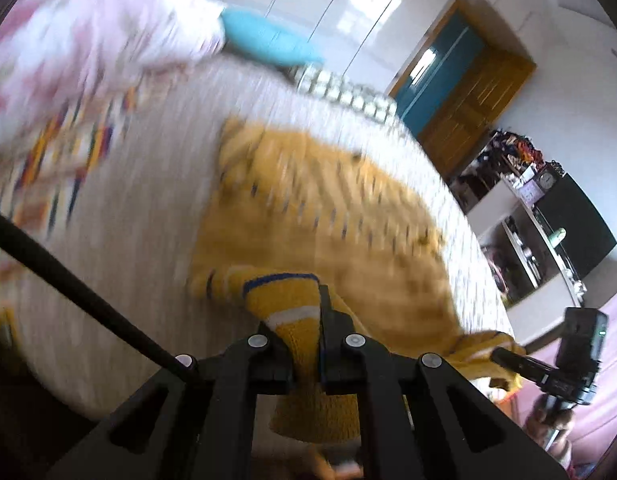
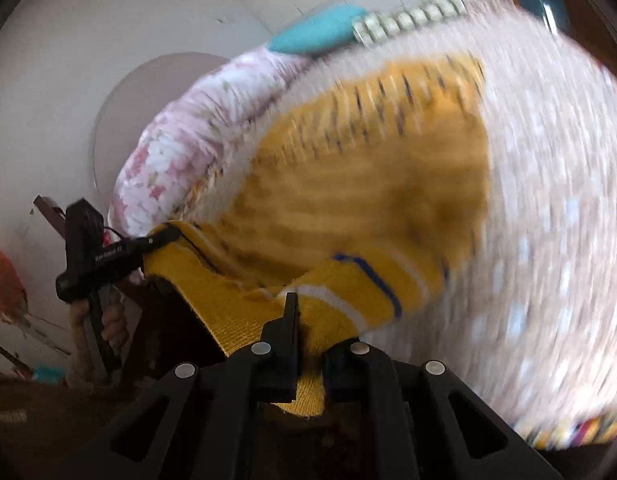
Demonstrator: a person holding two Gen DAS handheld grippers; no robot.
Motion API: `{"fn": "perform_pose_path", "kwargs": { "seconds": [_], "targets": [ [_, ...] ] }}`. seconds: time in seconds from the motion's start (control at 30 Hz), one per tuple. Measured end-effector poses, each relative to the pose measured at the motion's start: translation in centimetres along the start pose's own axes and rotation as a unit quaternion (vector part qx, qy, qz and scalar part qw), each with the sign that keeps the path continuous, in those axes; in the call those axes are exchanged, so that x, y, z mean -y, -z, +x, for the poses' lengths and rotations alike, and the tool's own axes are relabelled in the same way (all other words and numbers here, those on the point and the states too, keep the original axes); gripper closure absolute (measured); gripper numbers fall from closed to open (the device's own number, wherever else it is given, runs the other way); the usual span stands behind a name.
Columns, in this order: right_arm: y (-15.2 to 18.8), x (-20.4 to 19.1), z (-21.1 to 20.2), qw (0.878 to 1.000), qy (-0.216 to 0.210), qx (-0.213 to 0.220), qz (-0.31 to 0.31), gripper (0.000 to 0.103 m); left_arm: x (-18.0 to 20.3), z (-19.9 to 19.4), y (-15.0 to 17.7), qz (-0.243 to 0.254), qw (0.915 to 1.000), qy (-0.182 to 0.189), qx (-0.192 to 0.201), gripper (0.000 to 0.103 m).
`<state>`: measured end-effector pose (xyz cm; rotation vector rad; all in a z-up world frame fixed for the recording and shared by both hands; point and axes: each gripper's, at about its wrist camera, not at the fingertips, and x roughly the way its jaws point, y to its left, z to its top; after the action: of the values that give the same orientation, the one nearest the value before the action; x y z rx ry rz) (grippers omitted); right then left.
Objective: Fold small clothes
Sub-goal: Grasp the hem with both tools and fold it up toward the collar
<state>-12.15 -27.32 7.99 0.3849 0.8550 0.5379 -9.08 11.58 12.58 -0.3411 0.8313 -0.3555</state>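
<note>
A small mustard-yellow knit sweater (image 1: pixel 328 208) with dark flecks and blue and white hem stripes lies spread on the bed; it also shows in the right wrist view (image 2: pixel 368 168). My left gripper (image 1: pixel 308 320) is shut on its striped hem at the near edge. My right gripper (image 2: pixel 308 320) is shut on the hem too, and it shows at the right in the left wrist view (image 1: pixel 504 356). The left gripper shows at the left in the right wrist view (image 2: pixel 160 240), clamped on the sweater's corner. Both views are motion-blurred.
The bed has a pale dotted cover (image 1: pixel 140 208). A pink floral quilt (image 1: pixel 88 40) and a turquoise pillow (image 1: pixel 264 40) lie at its far end. A striped multicoloured cloth (image 1: pixel 68 148) lies at the left. Shelves (image 1: pixel 528 232) and a door (image 1: pixel 460 92) stand beyond the bed.
</note>
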Motion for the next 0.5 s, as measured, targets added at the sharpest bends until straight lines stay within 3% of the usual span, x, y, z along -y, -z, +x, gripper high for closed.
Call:
{"fn": "perform_pose_path", "kwargs": {
  "seconds": [0.07, 0.17, 0.33, 0.43, 0.5],
  "targets": [
    [-3.4, -0.6, 0.3, 0.999, 0.024, 0.030, -0.023, 0.093, 1.4, 1.8, -4.1, 0.021, 0.9995, -0.009, 0.023, 0.095],
    [-8.8, 0.5, 2.0, 0.997, 0.044, 0.059, -0.018, 0.093, 2.1, 6.3, -8.9, 0.036, 0.9980, -0.046, 0.024, 0.095],
    [-14.6, 4.0, 7.7, 0.995, 0.078, 0.055, 0.021, 0.093, 0.4, 17.0, -13.3, 0.032, 0.9916, -0.119, -0.041, 0.095],
    [-16.7, 5.8, 11.2, 0.994, 0.093, 0.040, 0.043, 0.093, -0.9, 20.5, -14.1, 0.024, 0.9891, -0.127, -0.070, 0.092],
    [-17.9, 7.6, 13.0, 0.992, 0.098, 0.036, 0.070, 0.091, -2.4, 21.3, -15.0, -0.020, 0.9922, -0.099, -0.073, 0.091]
  ]
}}
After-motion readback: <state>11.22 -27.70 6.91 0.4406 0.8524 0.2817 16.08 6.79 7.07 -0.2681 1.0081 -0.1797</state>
